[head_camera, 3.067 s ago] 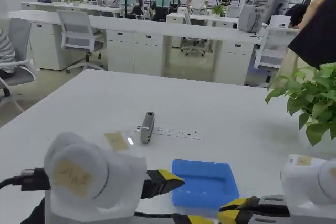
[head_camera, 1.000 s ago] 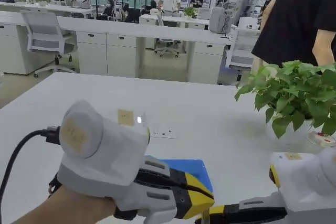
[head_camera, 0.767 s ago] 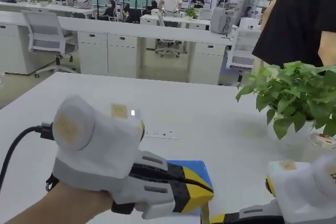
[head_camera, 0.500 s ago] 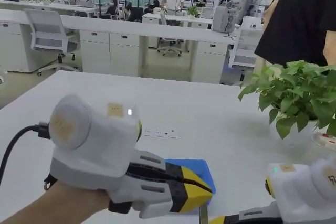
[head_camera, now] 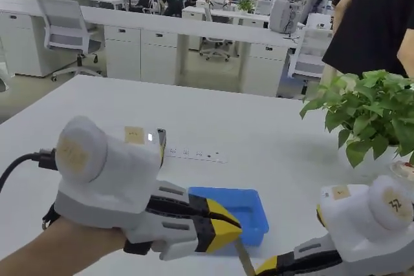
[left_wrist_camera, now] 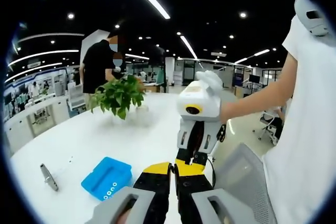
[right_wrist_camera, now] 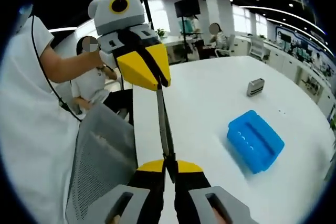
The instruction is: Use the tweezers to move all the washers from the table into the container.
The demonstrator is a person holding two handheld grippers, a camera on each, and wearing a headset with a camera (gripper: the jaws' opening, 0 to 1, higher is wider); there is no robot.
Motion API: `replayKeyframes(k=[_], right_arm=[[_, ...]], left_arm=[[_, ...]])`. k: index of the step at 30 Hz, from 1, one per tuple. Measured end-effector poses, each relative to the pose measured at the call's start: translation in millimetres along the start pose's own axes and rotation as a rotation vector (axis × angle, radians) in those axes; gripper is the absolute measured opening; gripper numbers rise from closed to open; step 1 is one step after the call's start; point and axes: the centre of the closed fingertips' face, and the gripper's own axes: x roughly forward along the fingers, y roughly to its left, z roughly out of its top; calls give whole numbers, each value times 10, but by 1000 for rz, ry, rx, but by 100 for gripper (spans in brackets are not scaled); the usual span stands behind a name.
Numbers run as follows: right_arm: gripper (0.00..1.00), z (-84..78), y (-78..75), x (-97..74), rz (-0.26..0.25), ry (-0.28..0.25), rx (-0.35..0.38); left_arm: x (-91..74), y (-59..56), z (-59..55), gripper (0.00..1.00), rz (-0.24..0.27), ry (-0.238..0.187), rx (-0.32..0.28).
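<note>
Spanning the gap between the two grippers, the tweezers (right_wrist_camera: 164,124) are pinched at both ends: the left gripper (right_wrist_camera: 157,84) has its yellow jaws closed on one end, and the right gripper (right_wrist_camera: 167,168) is clamped on the other. They hang over the white table (head_camera: 278,140). The blue container (head_camera: 249,205) sits just beyond the left gripper's tips (a row of small pale specks (right_wrist_camera: 245,129) lies inside, too small to name). A potted plant (head_camera: 372,111) stands off to the right.

On the white table (head_camera: 278,130), the blue plastic tray (head_camera: 240,210) lies nearest. Behind it runs a row of tiny pieces (head_camera: 194,154), with a small grey metal block (head_camera: 161,139) just left of them. A leafy potted plant (head_camera: 372,111) stands well to the right.
</note>
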Motion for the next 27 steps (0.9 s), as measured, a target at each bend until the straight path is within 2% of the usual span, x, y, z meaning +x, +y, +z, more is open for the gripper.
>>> replayKeyframes(k=[2,3,5,9,14,17,18,24,27], right_arm=[[1,-33,-21,15,11,33,-26],[1,-48,-40,23,9,42,-30],[1,-124,-111,37,0,95,-74],[1,-188,-153,80,7,147,-110],[1,-277,-218,167,-3,222,-189],[1,-343,-234,236,4,263,-227],[1,-358,-243,255,5,273,-239],[1,-494,-369,394,-7,326,-281],[2,-598,-447,483,-20,355,-301]], left_arm=[[6,36,-81,0,-3,44,5],[1,62,-159,0,4,92,26],[8,36,-262,0,-24,148,29],[32,32,-391,0,-45,199,49],[56,38,-641,0,-60,300,92],[74,44,-752,0,-61,334,94],[83,57,-821,0,-58,358,99],[175,125,-1117,0,-48,431,115],[250,188,-1290,0,-32,486,150]])
